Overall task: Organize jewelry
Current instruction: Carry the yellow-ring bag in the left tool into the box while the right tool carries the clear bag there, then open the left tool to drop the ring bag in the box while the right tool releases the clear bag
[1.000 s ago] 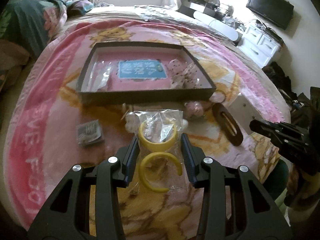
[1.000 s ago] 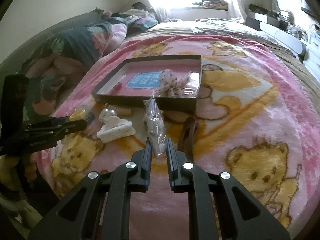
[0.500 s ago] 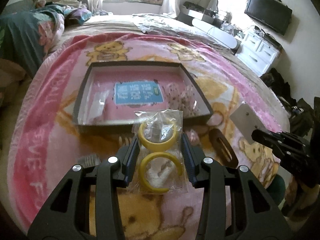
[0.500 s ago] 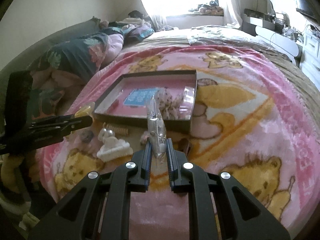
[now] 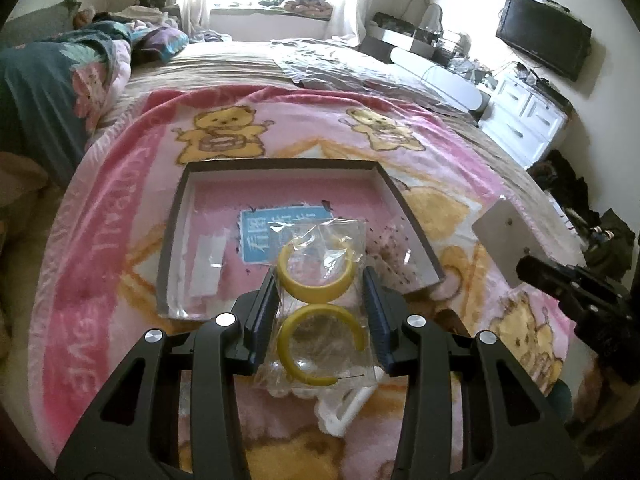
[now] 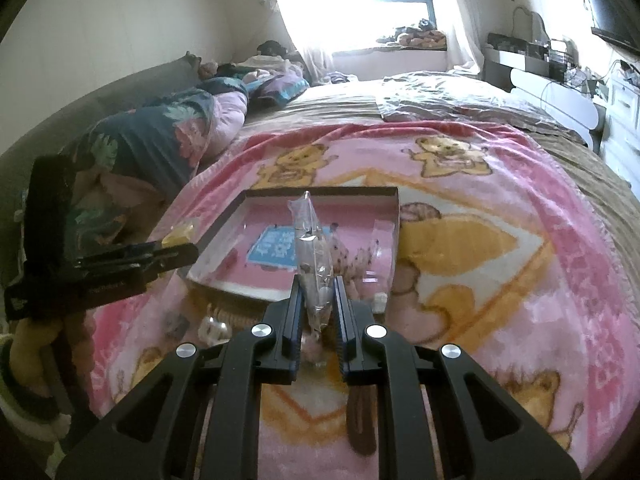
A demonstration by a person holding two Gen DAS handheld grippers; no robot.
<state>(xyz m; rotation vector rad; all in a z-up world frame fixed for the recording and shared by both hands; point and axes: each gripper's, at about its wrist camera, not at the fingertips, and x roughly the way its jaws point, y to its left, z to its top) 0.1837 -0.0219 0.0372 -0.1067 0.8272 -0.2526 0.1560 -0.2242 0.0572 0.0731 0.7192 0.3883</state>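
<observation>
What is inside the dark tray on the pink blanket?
Inside the tray lie a blue printed card, a clear flat packet and something white with dark dots. The held bag of yellow hoops covers part of the floor.

We are in a home bedroom. A wide bed (image 5: 248, 60) fills the room, and across its near half we see a pink blanket (image 5: 120, 184) printed with teddy bears. At the bed's left lies rumpled floral bedding (image 6: 160, 136) with pillows. Beyond the bed's far end a bright curtained window (image 6: 376, 0) has small things heaped on its sill (too glared to name). Right of the bed stand a white drawer unit (image 5: 524, 116) and a wall-mounted television (image 5: 544, 36).
</observation>
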